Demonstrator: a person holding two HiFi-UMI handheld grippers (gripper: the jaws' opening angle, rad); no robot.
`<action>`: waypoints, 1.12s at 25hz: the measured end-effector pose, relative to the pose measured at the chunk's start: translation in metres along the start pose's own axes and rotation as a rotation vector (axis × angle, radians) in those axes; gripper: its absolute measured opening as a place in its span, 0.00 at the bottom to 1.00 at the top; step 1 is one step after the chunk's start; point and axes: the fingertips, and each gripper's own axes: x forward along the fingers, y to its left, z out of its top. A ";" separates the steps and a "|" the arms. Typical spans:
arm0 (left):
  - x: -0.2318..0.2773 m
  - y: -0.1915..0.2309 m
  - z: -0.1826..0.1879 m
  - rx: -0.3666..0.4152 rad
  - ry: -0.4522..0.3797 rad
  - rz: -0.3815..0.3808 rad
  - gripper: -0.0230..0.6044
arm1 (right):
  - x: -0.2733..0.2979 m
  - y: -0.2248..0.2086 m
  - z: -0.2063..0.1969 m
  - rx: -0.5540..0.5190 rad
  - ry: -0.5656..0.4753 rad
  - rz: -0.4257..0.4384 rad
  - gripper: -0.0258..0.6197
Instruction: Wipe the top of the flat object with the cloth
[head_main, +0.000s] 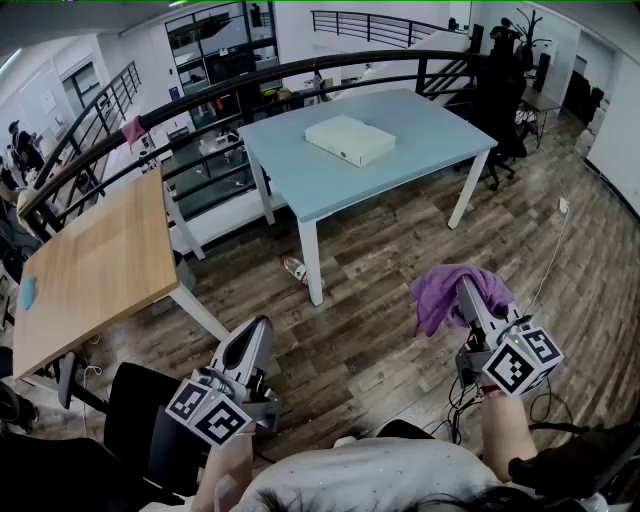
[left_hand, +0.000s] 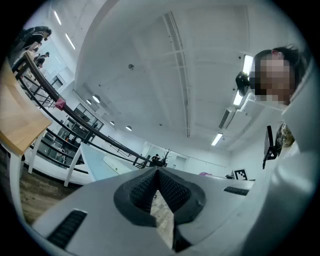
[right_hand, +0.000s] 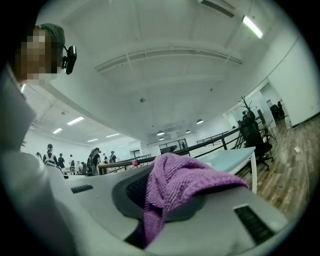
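Observation:
A flat white box (head_main: 350, 139) lies on the light blue table (head_main: 400, 160) well ahead of me. A purple cloth (head_main: 445, 291) hangs from my right gripper (head_main: 468, 290), which is shut on it; in the right gripper view the purple cloth (right_hand: 175, 187) drapes over the jaws, and the blue table (right_hand: 230, 160) shows beyond. My left gripper (head_main: 258, 330) is held low at the left, shut with nothing between its jaws. In the left gripper view the left gripper (left_hand: 158, 172) points level toward the blue table (left_hand: 97, 162). Both grippers are far from the box.
A wooden table (head_main: 90, 270) stands at the left with a small blue item (head_main: 29, 291) on it. A black railing (head_main: 250, 80) runs behind both tables. A small object (head_main: 294, 269) lies on the wood floor by the blue table's leg. Black chairs (head_main: 505, 110) stand right.

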 end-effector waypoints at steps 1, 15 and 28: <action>0.001 -0.001 0.000 0.000 -0.002 0.001 0.02 | 0.001 -0.002 0.001 0.007 -0.001 0.001 0.10; 0.056 0.009 -0.011 -0.001 0.016 0.004 0.02 | 0.027 -0.057 -0.002 0.046 -0.014 -0.009 0.10; 0.272 0.011 -0.007 0.130 0.000 -0.058 0.02 | 0.172 -0.194 0.056 -0.050 -0.024 0.187 0.10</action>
